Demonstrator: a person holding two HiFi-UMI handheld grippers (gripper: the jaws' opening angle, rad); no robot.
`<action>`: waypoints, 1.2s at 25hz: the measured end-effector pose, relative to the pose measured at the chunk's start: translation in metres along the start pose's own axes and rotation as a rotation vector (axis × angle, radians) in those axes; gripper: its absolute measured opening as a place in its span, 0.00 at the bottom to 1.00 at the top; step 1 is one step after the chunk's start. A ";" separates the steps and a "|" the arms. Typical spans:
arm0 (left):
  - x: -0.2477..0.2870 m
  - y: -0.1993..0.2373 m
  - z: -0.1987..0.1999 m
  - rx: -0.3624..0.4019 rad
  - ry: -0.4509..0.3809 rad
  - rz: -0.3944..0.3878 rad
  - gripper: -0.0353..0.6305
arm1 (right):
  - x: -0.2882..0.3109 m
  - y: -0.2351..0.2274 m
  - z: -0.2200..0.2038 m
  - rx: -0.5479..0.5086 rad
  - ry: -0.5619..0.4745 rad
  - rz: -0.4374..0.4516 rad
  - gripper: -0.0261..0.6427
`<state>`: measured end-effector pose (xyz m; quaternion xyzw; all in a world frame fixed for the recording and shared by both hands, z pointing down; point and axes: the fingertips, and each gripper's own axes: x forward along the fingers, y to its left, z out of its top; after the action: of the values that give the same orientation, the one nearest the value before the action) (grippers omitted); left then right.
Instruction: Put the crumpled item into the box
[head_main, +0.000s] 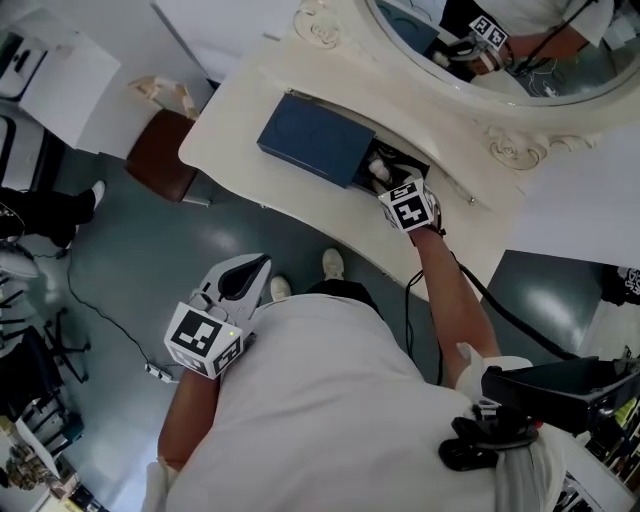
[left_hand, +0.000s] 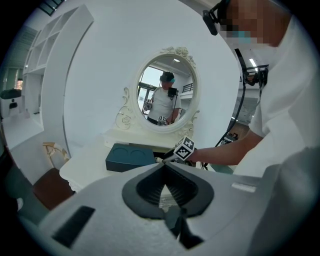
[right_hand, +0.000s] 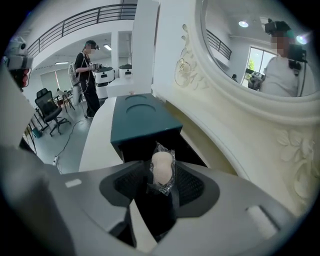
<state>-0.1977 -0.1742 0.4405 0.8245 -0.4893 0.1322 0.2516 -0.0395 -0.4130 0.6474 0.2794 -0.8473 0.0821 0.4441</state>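
Hanging at the open end of the dark teal box (right_hand: 142, 117), the right claw (right_hand: 163, 170) holds its jaws wide. The crumpled item (right_hand: 161, 167), a pale lump in clear crinkled wrap, stands upright and loose between the pads, right in front of the box's dark hollow. The box lies flat on a cream-white counter (head_main: 240, 130) with a curved front edge, its closed lid bearing two shallow round dents. Behind it rises an oval mirror (left_hand: 165, 90) in a carved, scrolled frame, set against a plain white wall (left_hand: 100, 75).

The left claw (left_hand: 164, 167) is held off the counter, well apart from the box, over the grey-blue floor (head_main: 130, 250); its jaw tips meet and nothing is between them. A brown stool (head_main: 165, 155) stands by the counter's left end, and a thin cable (head_main: 100, 310) trails across the floor.

Farther off, the right gripper view shows a person (right_hand: 90, 75) standing in a bright hall beside an office chair (right_hand: 47, 107), with a railing (right_hand: 85, 20) running along an upper level
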 end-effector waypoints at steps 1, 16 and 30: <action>-0.002 0.000 -0.001 0.004 -0.001 -0.009 0.06 | -0.005 0.002 0.001 0.016 -0.011 -0.009 0.33; -0.046 -0.002 -0.020 0.073 -0.007 -0.180 0.06 | -0.112 0.087 0.004 0.169 -0.164 -0.128 0.07; -0.095 -0.008 -0.064 0.120 0.000 -0.294 0.06 | -0.174 0.218 -0.028 0.256 -0.201 -0.134 0.04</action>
<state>-0.2350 -0.0660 0.4478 0.9009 -0.3543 0.1230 0.2185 -0.0607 -0.1515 0.5493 0.3963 -0.8495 0.1314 0.3224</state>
